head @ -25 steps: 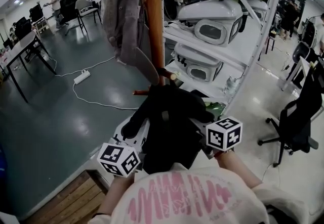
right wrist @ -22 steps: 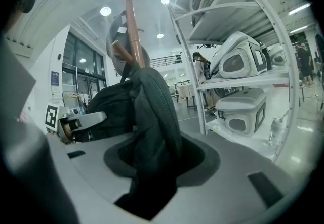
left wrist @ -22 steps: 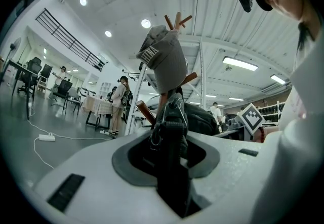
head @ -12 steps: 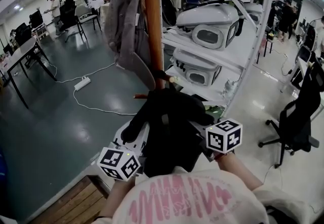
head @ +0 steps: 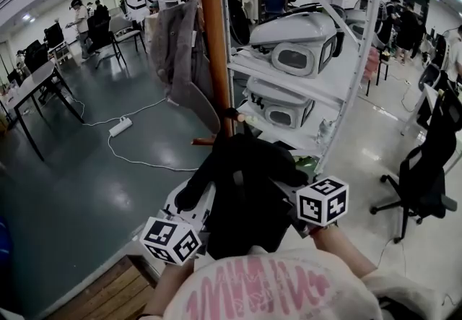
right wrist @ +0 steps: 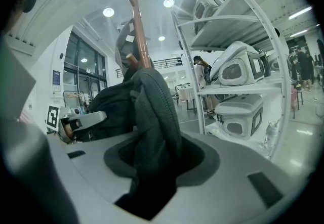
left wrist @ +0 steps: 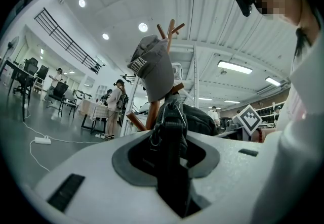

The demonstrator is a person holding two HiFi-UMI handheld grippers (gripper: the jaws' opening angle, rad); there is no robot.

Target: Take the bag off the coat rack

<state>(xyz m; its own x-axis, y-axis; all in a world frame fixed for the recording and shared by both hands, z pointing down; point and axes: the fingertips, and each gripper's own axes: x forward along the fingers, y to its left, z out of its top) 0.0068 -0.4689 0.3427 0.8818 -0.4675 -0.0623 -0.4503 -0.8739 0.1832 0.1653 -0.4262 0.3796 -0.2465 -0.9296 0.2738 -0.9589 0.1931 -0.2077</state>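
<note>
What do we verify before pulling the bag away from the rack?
1. Left gripper grip: jaws shut on the strap of the bag. Ok.
2. Right gripper grip: jaws shut on the bag's padded part. Ok.
3. Bag off the peg: the bag hides where they meet. Cannot tell.
4. Cap apart from the bag: it hangs higher on the rack. Ok.
5. Room beside the shelf: it stands close at the bag's right. Cannot tell.
</note>
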